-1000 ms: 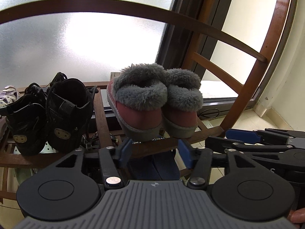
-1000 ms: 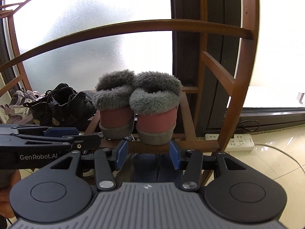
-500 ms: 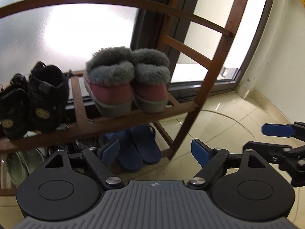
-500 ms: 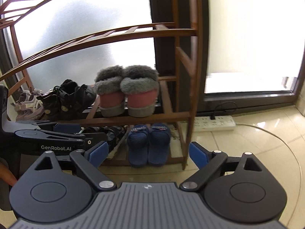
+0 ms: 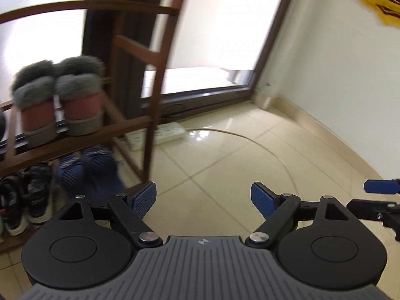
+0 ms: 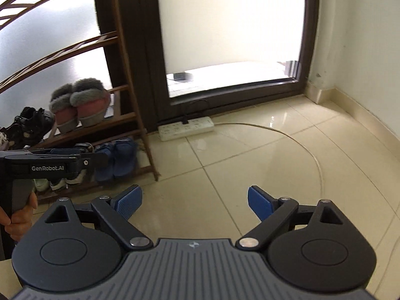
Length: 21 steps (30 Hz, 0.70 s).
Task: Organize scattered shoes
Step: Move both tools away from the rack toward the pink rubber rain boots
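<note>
While unheld, slippers (image 6: 80,105) left of tool (image 6: 195,201)

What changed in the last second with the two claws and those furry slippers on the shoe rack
Both claws backed away from the shoe rack and swung right toward the bare tiled floor. The left claw and right claw, narrowly open at the shelf edge a second ago, now gape wide and hold nothing. The furry slippers stayed side by side on their shelf, the blue slippers below them.
</note>
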Each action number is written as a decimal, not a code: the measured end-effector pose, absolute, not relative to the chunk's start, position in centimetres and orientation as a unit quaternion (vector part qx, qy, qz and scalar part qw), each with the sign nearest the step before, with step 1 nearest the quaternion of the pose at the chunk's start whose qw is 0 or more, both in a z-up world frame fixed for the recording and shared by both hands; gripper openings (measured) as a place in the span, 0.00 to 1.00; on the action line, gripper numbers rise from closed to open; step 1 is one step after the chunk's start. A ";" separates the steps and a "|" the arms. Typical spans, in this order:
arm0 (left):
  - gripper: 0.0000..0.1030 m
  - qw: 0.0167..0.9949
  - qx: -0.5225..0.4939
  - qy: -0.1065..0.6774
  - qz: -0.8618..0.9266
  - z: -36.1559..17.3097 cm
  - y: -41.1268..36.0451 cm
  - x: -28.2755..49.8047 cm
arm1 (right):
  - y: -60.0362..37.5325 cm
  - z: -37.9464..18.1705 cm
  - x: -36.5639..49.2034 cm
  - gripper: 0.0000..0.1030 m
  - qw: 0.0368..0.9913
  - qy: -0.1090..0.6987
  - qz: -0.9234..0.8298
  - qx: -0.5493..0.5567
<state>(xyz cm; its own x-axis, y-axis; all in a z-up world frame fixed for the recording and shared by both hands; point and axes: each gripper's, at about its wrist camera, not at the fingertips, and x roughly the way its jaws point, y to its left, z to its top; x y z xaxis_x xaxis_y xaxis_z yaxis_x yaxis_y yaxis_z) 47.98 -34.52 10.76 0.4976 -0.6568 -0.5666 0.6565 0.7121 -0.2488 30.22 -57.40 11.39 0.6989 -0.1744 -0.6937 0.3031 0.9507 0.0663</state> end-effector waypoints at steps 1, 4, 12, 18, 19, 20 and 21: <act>0.82 0.862 0.004 0.324 -0.390 11.1 -35.4 47.5 | -58.4 12.0 28.9 0.92 0.915 0.366 -0.145 0.088; 0.83 0.853 0.027 0.321 -0.410 9.8 -36.6 45.9 | -60.4 13.1 26.5 0.92 0.910 0.364 -0.175 0.090; 0.83 0.827 0.089 0.311 -0.460 6.2 -40.0 41.8 | -63.8 9.6 23.5 0.92 0.893 0.379 -0.213 0.115; 0.83 0.790 0.119 0.332 -0.501 2.3 -41.5 39.2 | -65.1 3.3 22.8 0.92 0.868 0.428 -0.212 0.134; 0.83 0.781 0.118 0.340 -0.510 1.4 -41.5 38.9 | -65.1 2.5 22.8 0.92 0.865 0.435 -0.210 0.136; 0.83 0.772 0.117 0.348 -0.519 0.6 -41.5 38.7 | -65.1 1.7 22.7 0.92 0.862 0.442 -0.207 0.139; 0.83 0.768 0.119 0.351 -0.522 0.1 -41.5 38.5 | -65.2 0.4 22.4 0.92 0.856 0.454 -0.202 0.142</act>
<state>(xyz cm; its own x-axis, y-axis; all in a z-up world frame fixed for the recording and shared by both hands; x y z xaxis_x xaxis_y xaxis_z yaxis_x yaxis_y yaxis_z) 38.45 -41.49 0.07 0.2086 -0.7193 -0.6626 0.8859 0.4260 -0.1837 22.45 -65.16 0.43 0.5060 -0.2168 -0.8348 0.4754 0.8777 0.0603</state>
